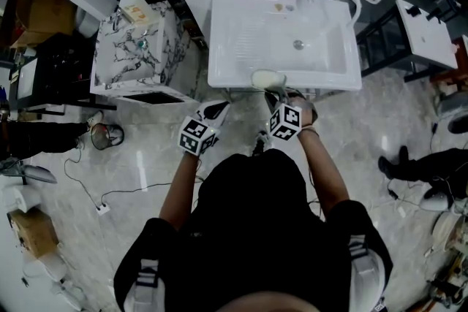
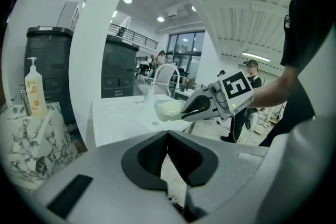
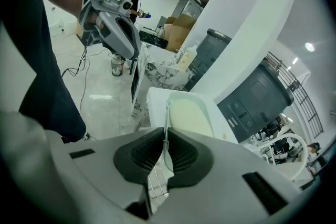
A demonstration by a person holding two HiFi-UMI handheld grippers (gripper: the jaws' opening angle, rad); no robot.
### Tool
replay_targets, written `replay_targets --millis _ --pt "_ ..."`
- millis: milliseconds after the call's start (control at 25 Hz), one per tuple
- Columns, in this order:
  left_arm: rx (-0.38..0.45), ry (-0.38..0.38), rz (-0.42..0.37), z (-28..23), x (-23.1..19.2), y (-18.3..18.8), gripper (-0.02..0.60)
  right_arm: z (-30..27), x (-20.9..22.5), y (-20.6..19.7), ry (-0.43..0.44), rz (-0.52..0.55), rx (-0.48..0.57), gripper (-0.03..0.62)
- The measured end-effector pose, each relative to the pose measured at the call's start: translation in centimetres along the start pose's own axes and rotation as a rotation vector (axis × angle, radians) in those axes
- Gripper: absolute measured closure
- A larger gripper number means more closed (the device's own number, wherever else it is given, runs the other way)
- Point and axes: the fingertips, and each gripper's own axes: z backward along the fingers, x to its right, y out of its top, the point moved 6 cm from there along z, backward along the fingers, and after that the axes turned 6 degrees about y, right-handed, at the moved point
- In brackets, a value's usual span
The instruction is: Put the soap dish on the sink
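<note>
cream-green, shallow oval soap dish (image 3: 189, 118) hangs over the 6 o'clock lip of the white rectangular ceramic sink (image 1: 241, 47); whether it touches the lip i cannot tell. the right gripper (image 3: 166, 147) has its jaws clamped on the dish's thin near rim, a grip that holds the tray level and leaves its base free to land. the left gripper (image 2: 168, 152), jaws pressed together on nothing, hangs at 7 o'clock, off the basin, probably held aside because one grip suffices. letting go looks next.

open sink basin (image 1: 256, 40) ahead, marble cabinet (image 1: 135, 51) beside its left
</note>
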Motion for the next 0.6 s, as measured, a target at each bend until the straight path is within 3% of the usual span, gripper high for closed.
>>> replay_targets --millis 600 --pt "0.007 0.072 0.026 -2.0 0.7 1.2 0.581 -0.7 2.7 -1.4 0.055 0.061 0.031 0.579"
